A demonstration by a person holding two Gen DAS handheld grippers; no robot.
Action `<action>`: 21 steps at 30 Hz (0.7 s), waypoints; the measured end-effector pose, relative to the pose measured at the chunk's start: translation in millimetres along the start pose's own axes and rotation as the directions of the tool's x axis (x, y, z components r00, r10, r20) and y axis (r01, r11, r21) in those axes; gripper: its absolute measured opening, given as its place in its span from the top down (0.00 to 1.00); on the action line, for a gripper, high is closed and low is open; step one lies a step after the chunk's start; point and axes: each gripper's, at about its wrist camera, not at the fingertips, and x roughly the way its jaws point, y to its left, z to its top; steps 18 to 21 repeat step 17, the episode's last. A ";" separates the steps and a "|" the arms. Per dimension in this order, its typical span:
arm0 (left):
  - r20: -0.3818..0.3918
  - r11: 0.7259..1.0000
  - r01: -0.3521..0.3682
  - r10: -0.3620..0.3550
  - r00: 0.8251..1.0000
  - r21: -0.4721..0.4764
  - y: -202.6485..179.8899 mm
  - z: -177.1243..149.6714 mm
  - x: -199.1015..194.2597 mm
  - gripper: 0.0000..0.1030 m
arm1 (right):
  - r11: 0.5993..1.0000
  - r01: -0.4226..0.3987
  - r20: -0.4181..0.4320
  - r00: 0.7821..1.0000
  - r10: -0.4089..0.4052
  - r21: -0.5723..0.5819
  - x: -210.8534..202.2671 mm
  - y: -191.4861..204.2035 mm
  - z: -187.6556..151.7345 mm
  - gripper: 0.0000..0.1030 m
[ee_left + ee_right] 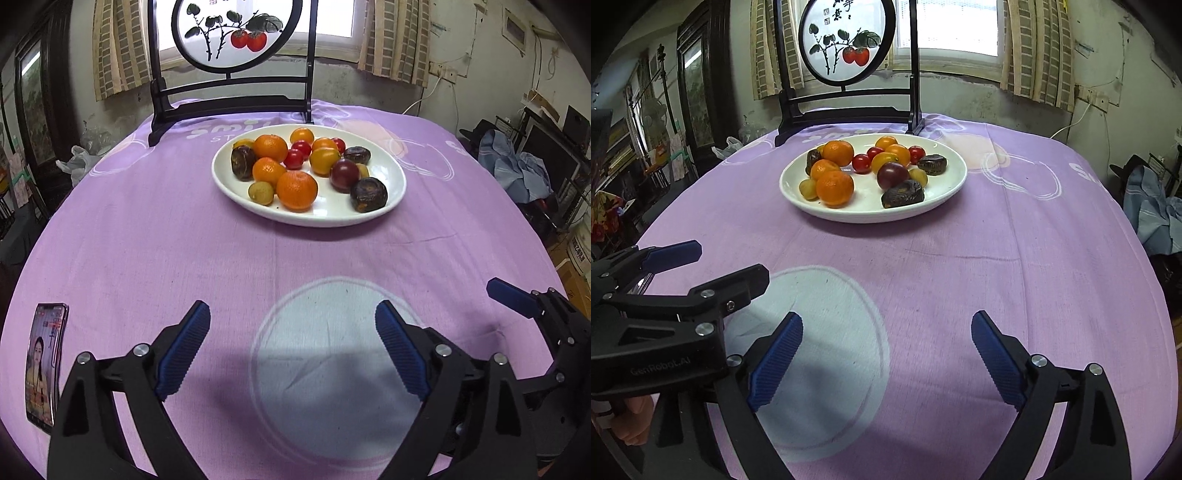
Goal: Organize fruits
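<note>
White plate is parked toward the far side of the table, on the purple cloth, and every fruit in sight is piled on it: oranges, cherry tomatoes, a plum, dark wrinkly ones, a small greenish one at the near rim. No loose fruit can be seen on the cloth. The kinds are jumbled together rather than grouped, so it could fit either a gathered-up pile (job done, if "organize" just meant collecting) or a mixed heap waiting to be sorted by type. Can't be settled from one look.

Left gripper and right gripper are both held low at the near edge, well apart from the plate, jaws spread wide with nothing between them. That looks like a neutral, ready pose: fingers are kept clear so the plate stays fully in view of both cameras. The two tools are held side by side, each showing up at the edge of the other's view.

A phone is lying at the near left of the cloth, and a painted screen is stood behind the plate; neither seems to be part of the job.
</note>
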 end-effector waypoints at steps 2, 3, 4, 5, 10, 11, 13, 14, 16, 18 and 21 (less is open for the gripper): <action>0.004 1.000 -0.002 0.002 1.000 0.000 1.1 -3.6 -3.0 0.14 | 1.000 -0.003 0.000 1.000 0.003 0.009 -3.7 0.0 -4.6 0.09; 0.007 1.000 -0.002 0.002 1.000 0.001 1.5 -5.5 -4.7 0.14 | 1.000 -0.005 0.001 1.000 0.005 0.014 -5.0 -0.4 -6.3 0.09; 0.009 1.000 -0.004 0.004 1.000 0.001 1.9 -7.6 -6.2 0.14 | 1.000 -0.007 0.000 1.000 0.007 0.020 -6.2 -0.8 -8.7 0.09; 0.011 1.000 -0.004 0.004 1.000 0.002 1.7 -8.9 -6.9 0.14 | 1.000 -0.007 -0.004 1.000 0.007 0.023 -5.9 -1.4 -9.6 0.09; -0.003 1.000 -0.008 0.008 1.000 0.027 -0.4 -16.6 -3.6 0.14 | 1.000 -0.003 -0.026 1.000 0.003 0.026 -1.9 -2.1 -17.4 0.09; -0.004 0.999 -0.012 0.012 1.000 0.030 -0.8 -17.9 -2.9 0.14 | 1.000 -0.002 -0.033 0.999 0.003 0.028 -0.4 -2.4 -18.6 0.09; -0.005 0.999 -0.017 0.018 1.000 0.033 -0.8 -19.3 -1.0 0.14 | 0.999 -0.004 -0.044 0.999 0.006 0.034 2.4 -3.4 -20.2 0.09; -0.006 0.999 -0.020 0.020 1.000 0.032 -0.2 -19.9 0.1 0.14 | 0.999 -0.002 -0.050 0.999 0.004 0.036 3.9 -4.1 -21.0 0.09; -0.010 0.999 -0.023 0.024 1.000 0.033 1.1 -20.8 3.1 0.13 | 0.999 0.004 -0.061 0.998 -0.002 0.037 6.4 -4.8 -22.5 0.09; -0.014 0.999 -0.022 0.023 1.000 0.030 1.7 -21.5 4.5 0.13 | 0.999 0.008 -0.068 0.998 -0.006 0.038 7.9 -5.4 -23.6 0.09; -0.014 0.999 -0.022 0.023 1.000 0.030 1.7 -21.5 4.5 0.13 | 0.999 0.008 -0.068 0.998 -0.006 0.038 7.9 -5.4 -23.6 0.09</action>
